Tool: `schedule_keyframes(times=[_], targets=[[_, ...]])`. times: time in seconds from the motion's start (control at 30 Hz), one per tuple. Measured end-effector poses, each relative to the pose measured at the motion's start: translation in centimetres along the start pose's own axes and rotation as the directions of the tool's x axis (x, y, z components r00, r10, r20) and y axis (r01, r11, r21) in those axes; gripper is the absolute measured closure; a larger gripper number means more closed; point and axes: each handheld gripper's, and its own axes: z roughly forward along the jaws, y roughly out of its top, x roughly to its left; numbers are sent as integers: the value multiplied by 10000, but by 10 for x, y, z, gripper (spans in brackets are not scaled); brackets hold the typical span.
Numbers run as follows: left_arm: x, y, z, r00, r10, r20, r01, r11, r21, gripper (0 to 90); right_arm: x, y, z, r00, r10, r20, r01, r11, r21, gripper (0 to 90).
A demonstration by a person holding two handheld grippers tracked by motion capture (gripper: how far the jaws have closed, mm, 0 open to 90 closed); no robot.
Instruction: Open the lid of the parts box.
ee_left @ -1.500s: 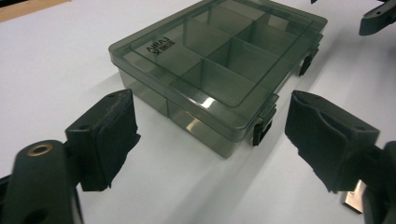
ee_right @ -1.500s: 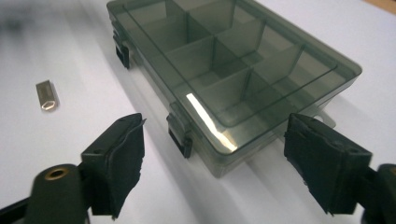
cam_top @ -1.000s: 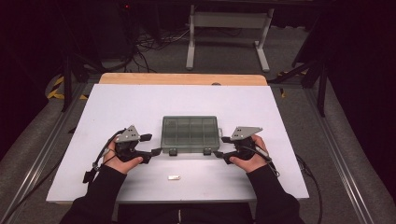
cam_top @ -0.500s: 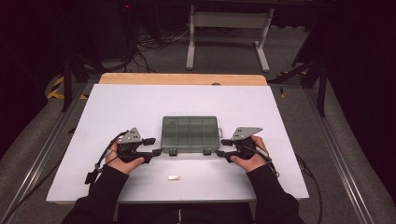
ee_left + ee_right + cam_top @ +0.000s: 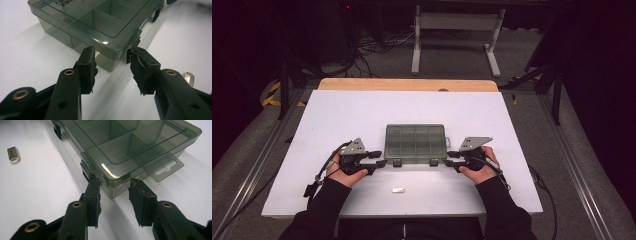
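Note:
A smoky translucent compartment box [image 5: 415,142] lies lid shut in the middle of the white table [image 5: 362,115], with two black latches on its near side. My left gripper [image 5: 379,162] lies at the box's near left corner. In the left gripper view that corner of the box [image 5: 100,22] sits between the jaws of the left gripper [image 5: 112,65], whose pads stand just off it. My right gripper [image 5: 451,161] is at the near right corner. There the box [image 5: 130,142] pokes between the jaws of the right gripper [image 5: 113,195]. Both pairs of jaws have just been closing.
A small silvery metal piece [image 5: 398,190] lies on the table in front of the box, between the person's forearms. It is also seen as the metal piece [image 5: 189,78] and the metal piece [image 5: 13,155]. A wooden strip [image 5: 407,84] edges the far side. A metal stand [image 5: 457,22] and cables are on the floor beyond.
Both grippers' jaws have narrowed around the box's near corners. The hands and the box have kept their places.

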Motion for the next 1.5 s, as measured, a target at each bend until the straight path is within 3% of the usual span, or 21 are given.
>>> schedule_keyframes(times=[0.23, 0.8, 1.2, 1.5], targets=[[0, 0, 2, 10000, 79, -15, -79, 10000, 20, 577, 0, -1, 1, 10000, -54, 11, 54, 10000, 78, 656], [-2, -1, 4, 9996, 251, 112, -254, 9994, 235, 615, 0, -1, 1, 10000, -85, 16, 85, 9999, 114, 667], [-5, 0, 7, 9971, 613, -460, -589, 9969, 526, 695, 0, -1, 0, 10000, -98, 8, 98, 9999, 126, 675], [-6, 0, 6, 9959, 727, -533, -695, 9958, 596, 715, 1, 0, 0, 9999, -163, 42, 162, 9998, 150, 687]])
